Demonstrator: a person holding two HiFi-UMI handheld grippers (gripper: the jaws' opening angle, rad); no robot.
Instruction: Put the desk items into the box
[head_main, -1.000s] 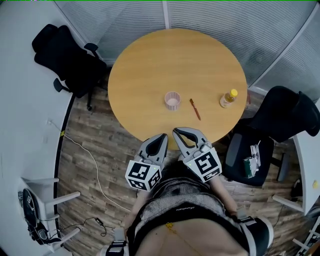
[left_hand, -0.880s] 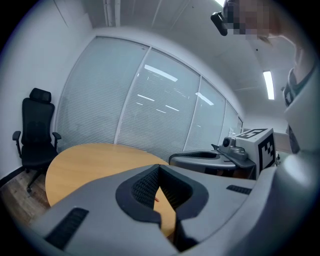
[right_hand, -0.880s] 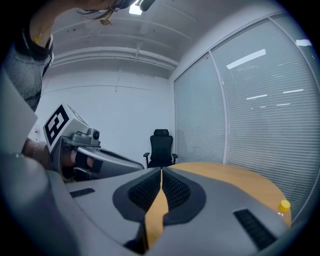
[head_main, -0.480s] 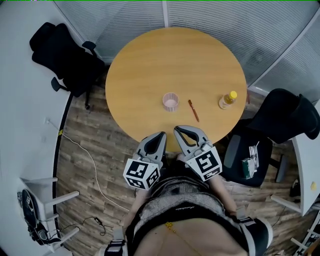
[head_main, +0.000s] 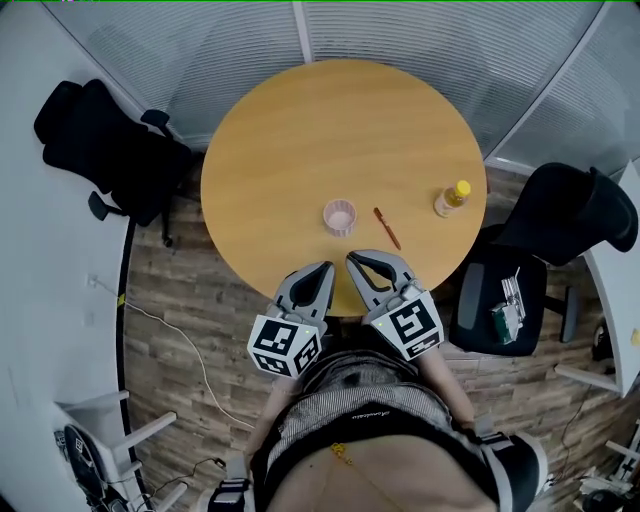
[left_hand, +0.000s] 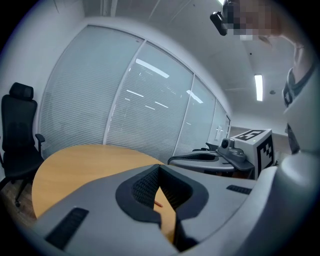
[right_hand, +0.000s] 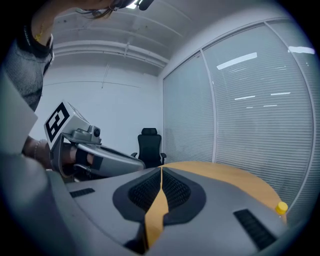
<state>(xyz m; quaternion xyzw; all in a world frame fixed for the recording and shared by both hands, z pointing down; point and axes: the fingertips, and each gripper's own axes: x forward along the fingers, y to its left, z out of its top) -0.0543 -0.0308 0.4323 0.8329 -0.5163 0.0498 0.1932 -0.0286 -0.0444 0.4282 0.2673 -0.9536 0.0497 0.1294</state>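
Left gripper: jaws pressed together at the tips, nothing pinched. Its own view shows only a thin slot lower down, with the tabletop and a sliver of the pen showing through. Right gripper: jaws likewise closed tip to tip, holding nothing. Its view shows just a strip of tabletop in the slot.

The two grippers sit side by side, close together. Their tips are at the near edge of the round wooden tabletop, and their bodies hang off it towards the person. The marker cubes face up.

On the tabletop:
- The pink cup stands upright close to the near edge, about midway along it and just beyond the gripper tips.
- The reddish-brown pen lies flat just right of the cup, apart from it and slanted towards the near edge.
- The bottle, with yellowish contents and a yellow cap, stands upright near the right edge, well apart from the pen.

Around the tabletop:
- A black office chair stands off the left edge.
- A second black chair stands off the right edge, with a green item and some pale bits on its seat.
- The floor is wood plank, with a white cable trailing across it at left.
- Blinded glass walls curve behind the far edge.
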